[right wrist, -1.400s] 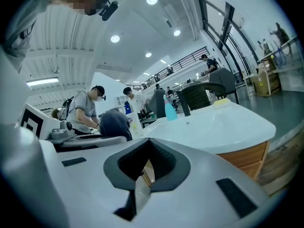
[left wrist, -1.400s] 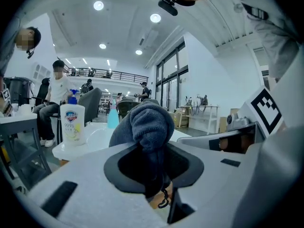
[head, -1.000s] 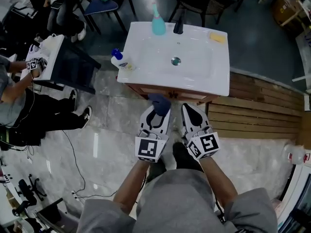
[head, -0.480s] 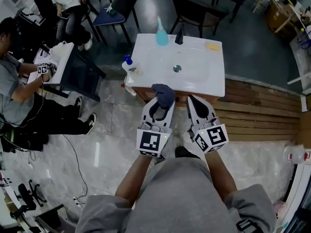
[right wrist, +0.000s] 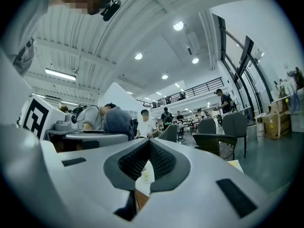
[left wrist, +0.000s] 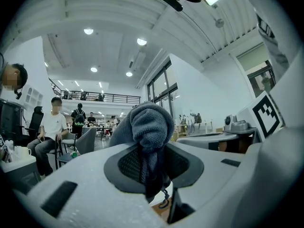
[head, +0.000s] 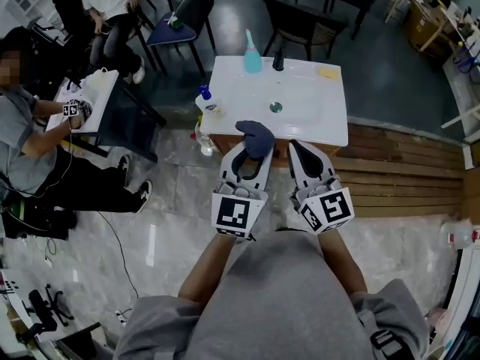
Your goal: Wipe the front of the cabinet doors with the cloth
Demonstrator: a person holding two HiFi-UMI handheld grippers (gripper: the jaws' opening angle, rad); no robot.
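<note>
- Two tools pointing 12 o'clock: left tool (head: 251,147) clamped on bunched grey-blue cloth (head: 256,136); right tool (head: 298,150) closed, empty.
- Probably pre-wipe; next, lower cloth onto brown wooden cabinet doors (head: 280,153).

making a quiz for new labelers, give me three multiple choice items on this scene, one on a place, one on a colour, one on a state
1. Where on the sink top does the yellow sponge lie?
A) far right corner
B) in the basin
C) near left edge

2. What colour is the tall bottle beside the faucet?
A) red
B) teal
C) black

3. What state is the left gripper in?
A) open, empty
B) shut, empty
C) shut on the cloth

Answers:
1 A, the head view shows it at the far right of the top.
2 B, it is plainly teal.
3 C, the left gripper view shows the cloth pinched between the jaws.
</note>
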